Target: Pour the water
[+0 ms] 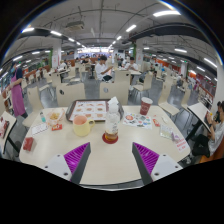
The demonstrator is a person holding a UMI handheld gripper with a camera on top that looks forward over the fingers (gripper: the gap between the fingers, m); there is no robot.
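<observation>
Gripper: I see my gripper (111, 160) hanging over the near edge of the table, fingers spread wide apart with nothing between them; the purple pads (76, 155) face inward at 7 and 5 o'clock.
Table: a pale round-cornered table (110, 165) fills the ground ahead of me.
Bottle: a clear bottle (112, 125) with a pale cap stands upright at 12 o'clock, just ahead of the fingers and well clear of both.
Yellow cup: a cup of yellowish liquid (81, 124) sits at 11 o'clock, left of the bottle, apart from it.
Red cup: a dark red cup (145, 106) stands further off at 1 o'clock.
Tray: a flat white tray (89, 108) lies beyond the yellow cup.
Clutter: small items I cannot identify are scattered at 2 o'clock.
Path: nothing stands between my fingers and the bottle.
Background: desks and a person (104, 70) in an open hall.
</observation>
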